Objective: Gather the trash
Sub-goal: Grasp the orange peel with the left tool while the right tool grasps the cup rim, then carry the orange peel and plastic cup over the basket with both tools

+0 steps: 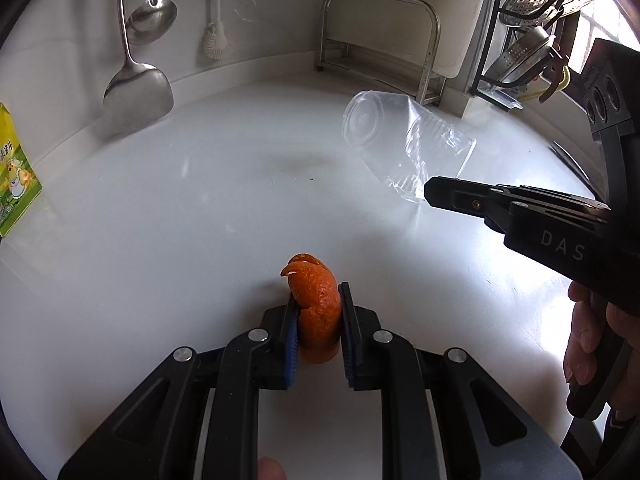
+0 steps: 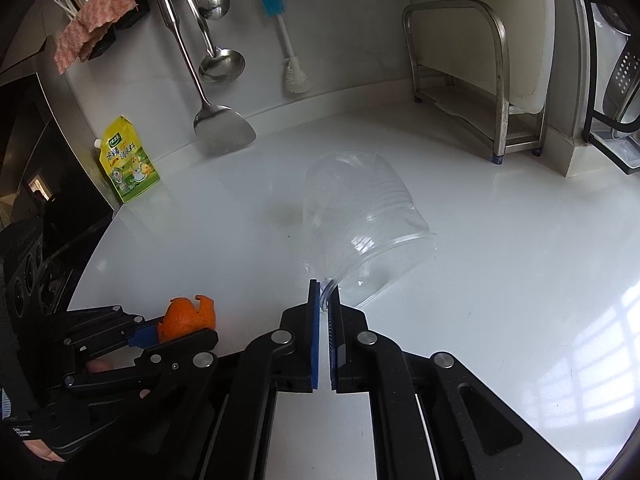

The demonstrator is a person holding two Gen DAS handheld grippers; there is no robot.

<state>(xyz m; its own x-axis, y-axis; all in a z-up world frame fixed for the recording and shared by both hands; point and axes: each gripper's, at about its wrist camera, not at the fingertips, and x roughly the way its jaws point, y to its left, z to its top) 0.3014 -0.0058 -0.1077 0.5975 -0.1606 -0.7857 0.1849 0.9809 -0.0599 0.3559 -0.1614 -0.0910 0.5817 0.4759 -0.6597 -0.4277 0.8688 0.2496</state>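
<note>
A curled piece of orange peel [image 1: 314, 292] stands between the blue pads of my left gripper [image 1: 318, 295], which is shut on it just above the white counter [image 1: 180, 208]. A clear plastic cup [image 2: 360, 220] lies on its side mid-counter, mouth toward me. My right gripper [image 2: 325, 292] is shut on the near edge of the cup's rim, which shows pinched between the pads. In the left wrist view the right gripper [image 1: 430, 192] reaches in from the right to the cup [image 1: 400, 136]. In the right wrist view the left gripper [image 2: 188, 330] holds the peel [image 2: 186, 318] at lower left.
A yellow-green drink pouch [image 2: 128, 164] leans at the counter's left edge. A spatula [image 2: 224, 128], ladles and a blue brush hang on the back wall. A steel rack [image 2: 500, 80] stands at the back right corner, and a faint brown stain [image 2: 282, 214] marks the counter.
</note>
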